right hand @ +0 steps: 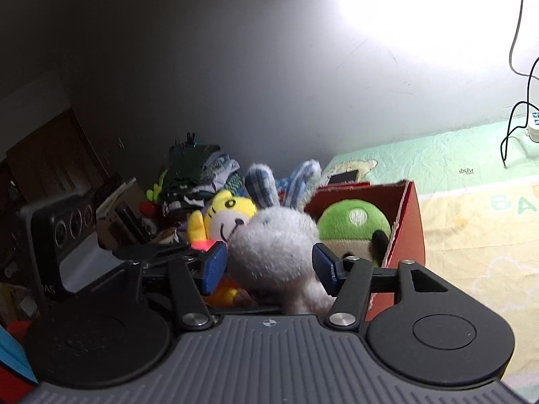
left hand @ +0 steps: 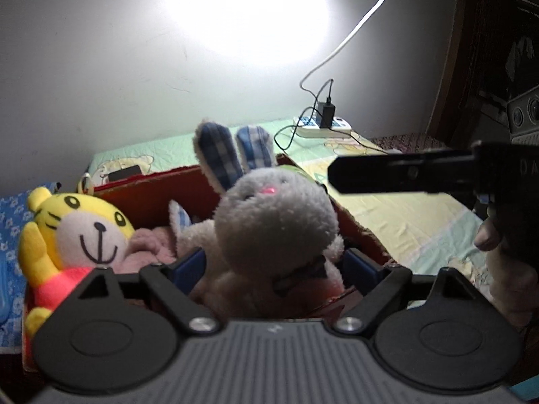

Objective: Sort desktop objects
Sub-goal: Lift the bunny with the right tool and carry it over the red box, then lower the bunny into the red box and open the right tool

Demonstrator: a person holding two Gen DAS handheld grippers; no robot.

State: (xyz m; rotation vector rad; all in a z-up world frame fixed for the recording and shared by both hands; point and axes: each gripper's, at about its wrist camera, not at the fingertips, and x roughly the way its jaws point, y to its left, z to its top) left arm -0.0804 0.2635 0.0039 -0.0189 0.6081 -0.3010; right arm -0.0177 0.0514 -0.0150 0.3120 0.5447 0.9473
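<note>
Low in the frame, the left gripper [left hand: 274, 262] points slightly downward with its jaws released around the grey rabbit plush [left hand: 273, 225], which sits upright in the red box [left hand: 357, 225]. The right gripper [right hand: 269, 269] also stands parted, flanking the rabbit's head.

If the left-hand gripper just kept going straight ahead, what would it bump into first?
Most likely the grey plush rabbit. Its body already sits between the left gripper's blue pads, inside the red box, so there looks to be almost no free way ahead, though exact depth is unclear.
</note>
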